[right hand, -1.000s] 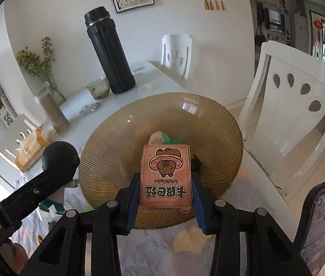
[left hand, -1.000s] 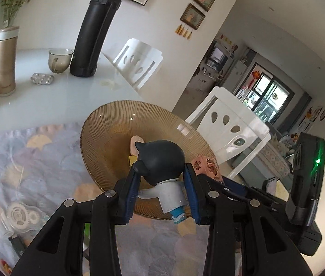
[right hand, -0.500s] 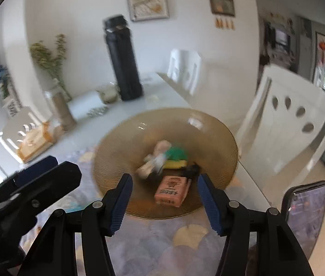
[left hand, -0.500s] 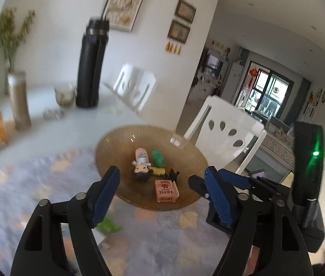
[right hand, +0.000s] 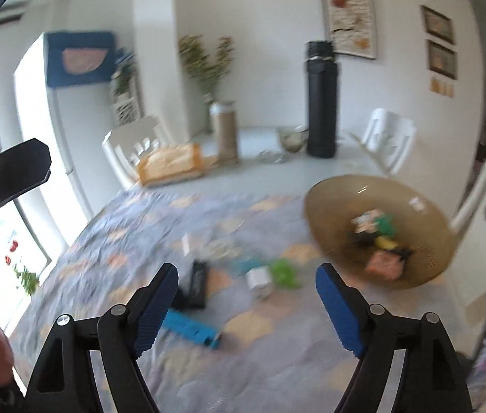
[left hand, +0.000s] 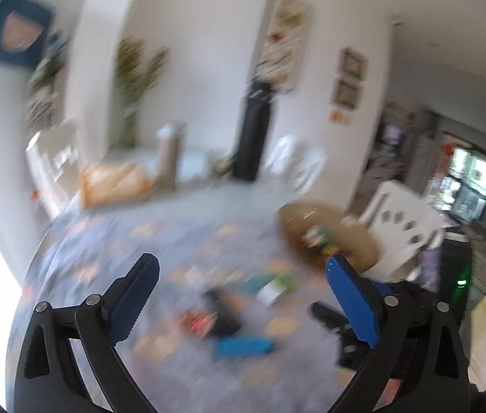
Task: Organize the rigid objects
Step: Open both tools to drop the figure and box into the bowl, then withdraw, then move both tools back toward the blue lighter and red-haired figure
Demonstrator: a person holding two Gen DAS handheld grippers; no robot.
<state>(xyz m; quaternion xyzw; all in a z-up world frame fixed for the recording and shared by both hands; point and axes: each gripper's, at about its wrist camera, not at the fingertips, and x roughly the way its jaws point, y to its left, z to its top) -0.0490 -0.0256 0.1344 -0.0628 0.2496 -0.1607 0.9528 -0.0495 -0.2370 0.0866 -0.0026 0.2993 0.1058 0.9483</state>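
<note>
Both views are blurred by motion. My left gripper [left hand: 243, 282] is open and empty, high above the patterned cloth. My right gripper [right hand: 246, 292] is open and empty too. The amber glass bowl [right hand: 329, 199] sits at the right; it also shows in the left wrist view [left hand: 291, 216]. It holds the pink box [right hand: 384, 263] and several small toys. On the cloth lie a blue bar [right hand: 191, 328], a black object [right hand: 198, 284], a white block [right hand: 258, 278] and a green item [right hand: 282, 272]. The blue bar also shows in the left wrist view [left hand: 244, 346].
A tall black flask [right hand: 320, 99], a glass cup [right hand: 291, 137], a tan tumbler [right hand: 225, 134] and a tissue box [right hand: 170, 163] stand at the table's far side. White chairs [right hand: 389, 141] surround the table. The left gripper's body [right hand: 5, 172] shows at the left.
Both grippers have let go of the figurine and the pink box into the bowl, opened wide, and pulled back and swung left over the cloth.
</note>
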